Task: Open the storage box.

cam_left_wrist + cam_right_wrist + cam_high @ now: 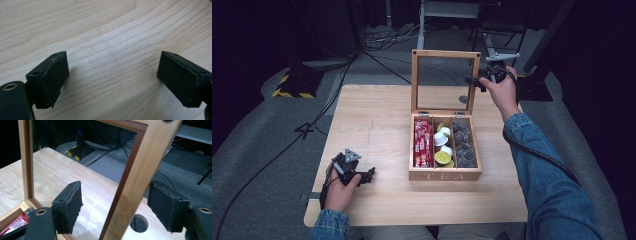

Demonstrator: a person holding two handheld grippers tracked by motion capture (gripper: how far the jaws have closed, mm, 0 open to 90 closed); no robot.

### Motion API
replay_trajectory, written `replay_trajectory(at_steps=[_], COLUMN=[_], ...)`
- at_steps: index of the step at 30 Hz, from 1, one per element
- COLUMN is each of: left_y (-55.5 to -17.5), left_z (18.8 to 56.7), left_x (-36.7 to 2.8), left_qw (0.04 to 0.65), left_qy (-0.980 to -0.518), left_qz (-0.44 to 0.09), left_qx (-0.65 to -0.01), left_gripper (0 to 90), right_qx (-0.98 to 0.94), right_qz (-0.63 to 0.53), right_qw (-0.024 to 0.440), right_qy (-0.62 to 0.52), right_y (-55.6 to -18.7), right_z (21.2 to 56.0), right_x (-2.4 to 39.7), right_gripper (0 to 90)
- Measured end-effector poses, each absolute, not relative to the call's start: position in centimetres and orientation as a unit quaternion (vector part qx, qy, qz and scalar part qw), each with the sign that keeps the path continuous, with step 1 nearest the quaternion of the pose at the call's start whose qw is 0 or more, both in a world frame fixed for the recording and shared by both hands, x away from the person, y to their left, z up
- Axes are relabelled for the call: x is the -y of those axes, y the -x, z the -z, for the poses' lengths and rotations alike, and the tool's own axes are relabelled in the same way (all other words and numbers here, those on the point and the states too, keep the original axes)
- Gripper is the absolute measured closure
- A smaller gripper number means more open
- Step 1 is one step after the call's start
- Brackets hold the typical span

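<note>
while the tea box (pixel 445 174) sat mid-table with its lid (pixel 474 82) upright, the right gripper (pixel 113 206) straddled the lid's side rail, jaws wide; the left gripper (pixel 112 80) rested on the table (pixel 112 30), jaws wide, empty.

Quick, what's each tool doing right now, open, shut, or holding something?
Left tool: open, nothing in it, just above the table.
Right tool: open, jaws either side of the tea box lid frame, not clamped on it.
</note>
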State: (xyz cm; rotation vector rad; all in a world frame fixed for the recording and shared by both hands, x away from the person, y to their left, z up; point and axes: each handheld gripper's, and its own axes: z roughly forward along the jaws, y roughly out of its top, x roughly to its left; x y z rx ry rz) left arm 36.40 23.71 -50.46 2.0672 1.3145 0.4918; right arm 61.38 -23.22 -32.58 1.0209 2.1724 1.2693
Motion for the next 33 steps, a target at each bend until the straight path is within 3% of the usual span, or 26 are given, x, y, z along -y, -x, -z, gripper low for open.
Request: replay_trajectory(at_steps=[7,19,33], left_y=[-37.1,-38.4,-38.9], left_z=[50.5,50.5,50.5], left_x=[-23.7,-24.0,-23.7], left_qw=[0.316,0.315,0.316], left_qy=[-0.79,-0.793,-0.79], left_qz=[-0.18,-0.18,-0.18], left_qx=[-0.493,-0.49,-0.493], left_gripper=[5.2,5.0,5.3], right_qx=[-0.781,-0.783,-0.795], right_qz=[-0.458,-0.469,-0.499], right_qw=[0.213,0.201,0.176], right_qy=[-0.367,-0.355,-0.297], right_y=[-59.9,-55.9,-50.6], right_z=[31.6,29.5,28.5], right_x=[24.5,26.0,23.5], right_gripper=[29.1,34.1,36.9])
